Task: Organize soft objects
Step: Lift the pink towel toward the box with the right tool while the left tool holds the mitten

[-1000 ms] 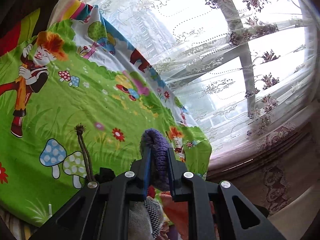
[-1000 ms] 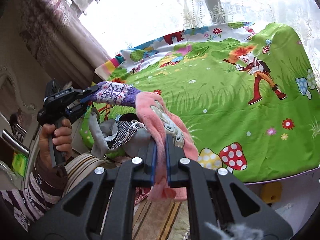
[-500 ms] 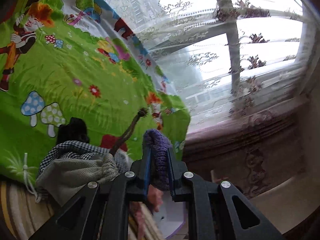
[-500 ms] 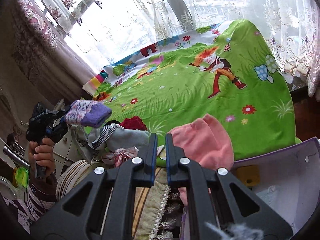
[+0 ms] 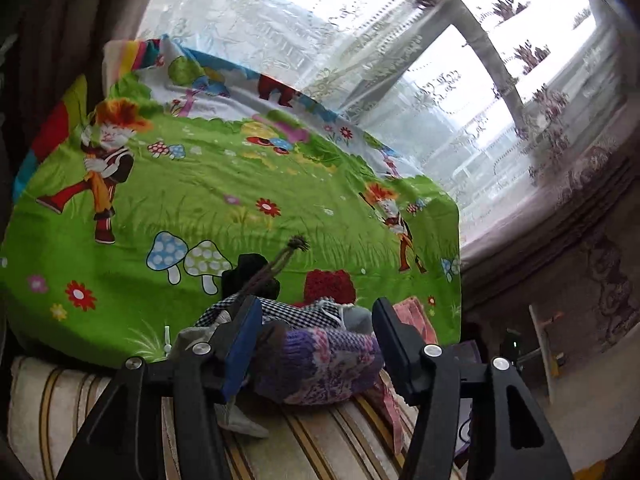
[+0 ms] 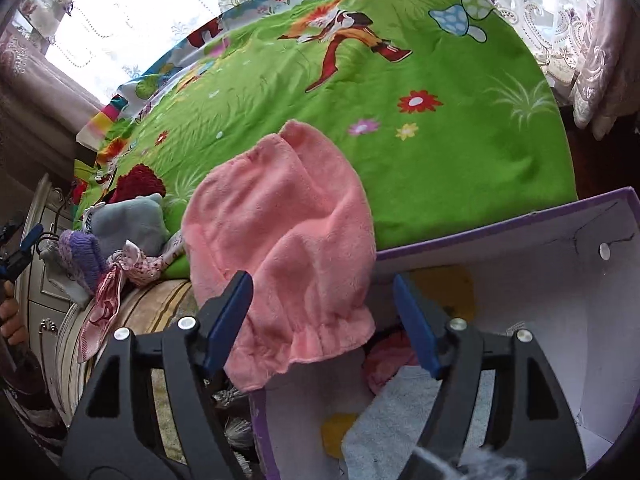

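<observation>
A green cartoon bedsheet (image 6: 400, 80) covered the bed. The pink fleece garment (image 6: 280, 240) draped over the purple box's rim (image 6: 500, 224), between the spread right claw (image 6: 322, 316). The left claw (image 5: 316, 340) stood open around the purple knitted item (image 5: 320, 364).

Two hand-held grippers are in play, the left hand-held gripper (image 5: 316, 344) and the right hand-held gripper (image 6: 322, 314), each with its two fingers spread apart. One bed under a cartoon-print green sheet (image 6: 400, 60) carries one pink fleece item (image 6: 280, 248), one purple knitted item (image 5: 320, 364), one red fuzzy item (image 5: 330, 286), one grey item (image 6: 132, 224), one checked cloth (image 5: 288, 312) and one black item (image 5: 250, 270). One purple-edged box (image 6: 520, 216) sits beside the bed, and it holds at least one pink piece (image 6: 386, 360) and one grey piece (image 6: 384, 428).
</observation>
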